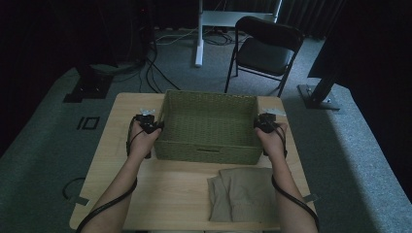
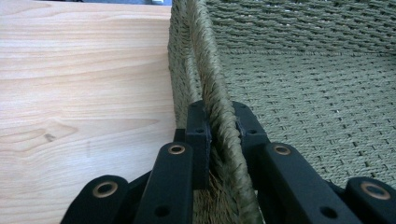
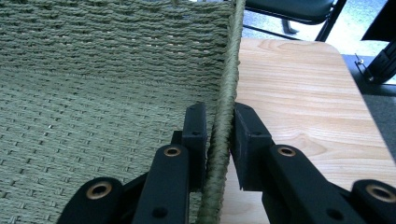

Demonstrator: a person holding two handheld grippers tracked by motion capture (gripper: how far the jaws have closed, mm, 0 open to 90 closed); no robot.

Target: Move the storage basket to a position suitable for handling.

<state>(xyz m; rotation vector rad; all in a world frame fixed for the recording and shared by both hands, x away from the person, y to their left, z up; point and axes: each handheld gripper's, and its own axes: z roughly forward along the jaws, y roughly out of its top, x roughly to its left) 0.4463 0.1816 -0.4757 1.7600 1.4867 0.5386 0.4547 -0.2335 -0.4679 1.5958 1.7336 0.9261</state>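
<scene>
Two grippers on one woven basket point(image 1: 209, 127): my left gripper point(image 2: 219, 135) clamps its nine-o'clock rim, right gripper point(image 3: 219, 140) its three-o'clock rim, likely for a level lift; folded cloth point(image 1: 240, 193) at six o'clock.

basket point(image 1: 209, 145): olive-green weave | table point(image 1: 170, 194): pale wood grain; cloth point(image 1: 243, 194): khaki (plain) | jaws: black

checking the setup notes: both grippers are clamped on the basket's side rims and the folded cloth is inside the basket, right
Not quite. The left gripper and right gripper do clamp the basket rims, but the folded cloth lies on the table in front of the basket, as the high view shows.
</scene>
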